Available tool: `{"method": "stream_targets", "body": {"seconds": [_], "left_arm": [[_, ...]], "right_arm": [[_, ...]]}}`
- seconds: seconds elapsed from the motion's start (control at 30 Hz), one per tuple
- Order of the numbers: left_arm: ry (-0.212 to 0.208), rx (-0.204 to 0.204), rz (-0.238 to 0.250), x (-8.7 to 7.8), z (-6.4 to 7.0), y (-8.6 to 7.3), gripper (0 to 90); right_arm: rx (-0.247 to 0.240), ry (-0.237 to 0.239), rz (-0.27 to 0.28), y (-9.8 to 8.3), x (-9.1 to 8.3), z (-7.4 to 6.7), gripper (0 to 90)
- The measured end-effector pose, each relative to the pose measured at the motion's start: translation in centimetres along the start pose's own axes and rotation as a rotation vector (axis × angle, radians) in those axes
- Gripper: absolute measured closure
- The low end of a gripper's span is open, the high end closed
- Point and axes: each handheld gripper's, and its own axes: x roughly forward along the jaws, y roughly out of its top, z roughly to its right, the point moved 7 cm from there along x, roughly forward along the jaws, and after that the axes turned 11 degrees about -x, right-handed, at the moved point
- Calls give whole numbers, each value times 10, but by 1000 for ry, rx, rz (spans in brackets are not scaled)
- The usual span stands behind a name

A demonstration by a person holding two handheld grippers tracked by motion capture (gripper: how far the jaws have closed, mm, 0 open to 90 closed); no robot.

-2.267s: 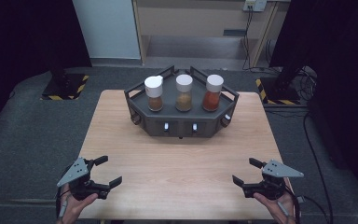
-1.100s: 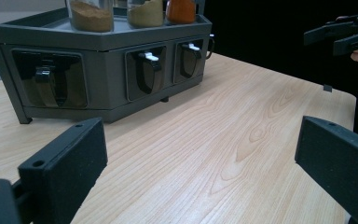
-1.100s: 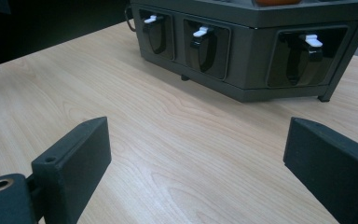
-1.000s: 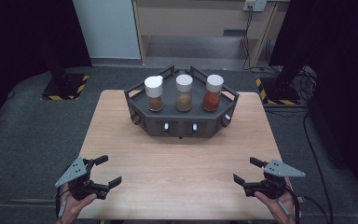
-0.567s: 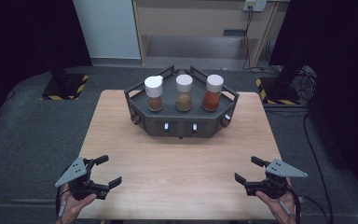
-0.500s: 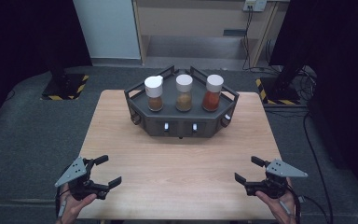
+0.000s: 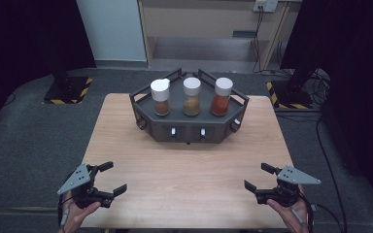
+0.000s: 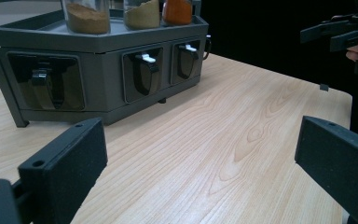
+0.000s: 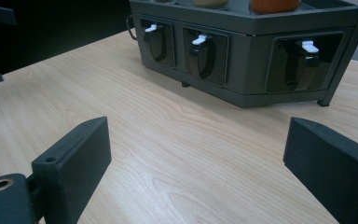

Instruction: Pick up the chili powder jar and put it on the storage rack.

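At the near left corner of the wooden counter [image 7: 189,170], the left gripper [image 7: 112,178] is held low in the person's left hand [image 7: 80,213], its jaws spread wide with nothing between them. Well apart from it, at the far middle of the counter, a dark grey rack [image 7: 189,127] is seen, and three white-capped spice jars are stood in a row on its top: a brown-filled jar [image 7: 161,97] at the left, a tan-filled jar [image 7: 192,96] in the middle and an orange-red jar [image 7: 222,96] at the right. At the near right corner, the right gripper [image 7: 259,177] is held in the right hand [image 7: 291,211], its jaws likewise parted and empty. Against the earlier high views, no change is found: both grippers are kept in the same places, and the jars are left untouched.
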Motion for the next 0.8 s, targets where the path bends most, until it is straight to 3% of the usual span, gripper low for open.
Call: {"method": "stream_targets", "body": {"seconds": [0.8], "left_arm": [[6, 7, -2, 0, 1, 0, 13]], "right_arm": [[-13, 0, -6, 1, 0, -2, 79]]}}
